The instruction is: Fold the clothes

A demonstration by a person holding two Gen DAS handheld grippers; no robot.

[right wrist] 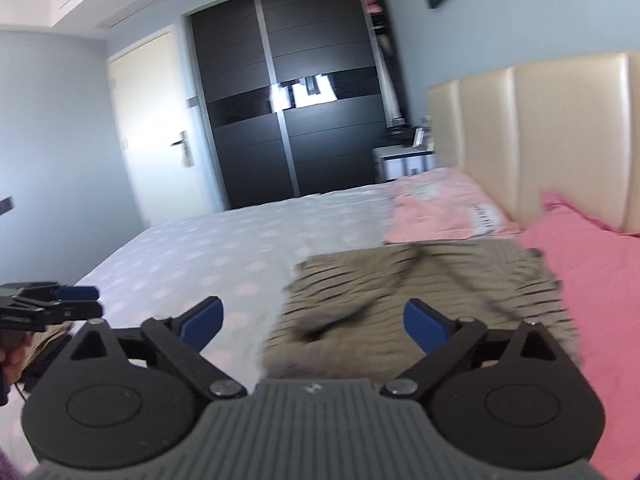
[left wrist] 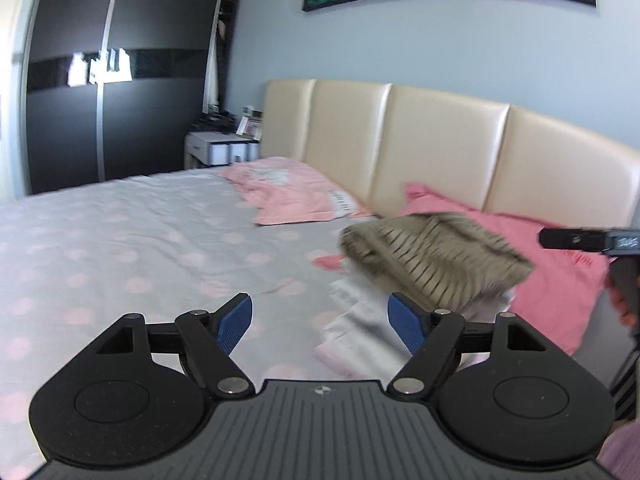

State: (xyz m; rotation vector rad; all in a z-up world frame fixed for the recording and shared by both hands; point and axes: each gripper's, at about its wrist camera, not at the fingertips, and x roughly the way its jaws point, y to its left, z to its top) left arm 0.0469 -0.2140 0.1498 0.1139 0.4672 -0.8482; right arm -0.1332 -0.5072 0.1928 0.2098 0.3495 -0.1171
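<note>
Striped olive-beige garment [left wrist: 436, 258] lies folded in a loose bundle on the bed [left wrist: 120, 232], on top of a small stack of pale folded clothes [left wrist: 356, 320] whose white and pink edges stick out below it in the left wrist view. Its right edge touches or overlaps the bright pink pillow [left wrist: 560, 280] by the cream padded headboard [left wrist: 440, 140]. Heavy motion blur on the garment in both views, folds hard to read.

Left gripper [left wrist: 320, 322] jaws spread apart, nothing between the blue pads [left wrist: 236, 324], pointing over the polka-dot sheet toward the stack, not touching it. Right gripper [right wrist: 313, 322] jaws wide apart too, empty, with the striped garment [right wrist: 432, 296] just ahead of and below it; pads clear of the cloth. No earlier view given.

Right gripper also shows at the right edge of the left wrist view, beyond the pillow. Left gripper shows at the left edge of the right wrist view, with a bit of the person's hand [right wrist: 14, 356] on its handle.

Second pillow, pale pink [left wrist: 288, 192], lies further along the headboard, apart from the garment. Dark sliding wardrobe [right wrist: 288, 100] and a white nightstand [left wrist: 222, 148] behind the bed; white door [right wrist: 156, 120] left of the wardrobe.
</note>
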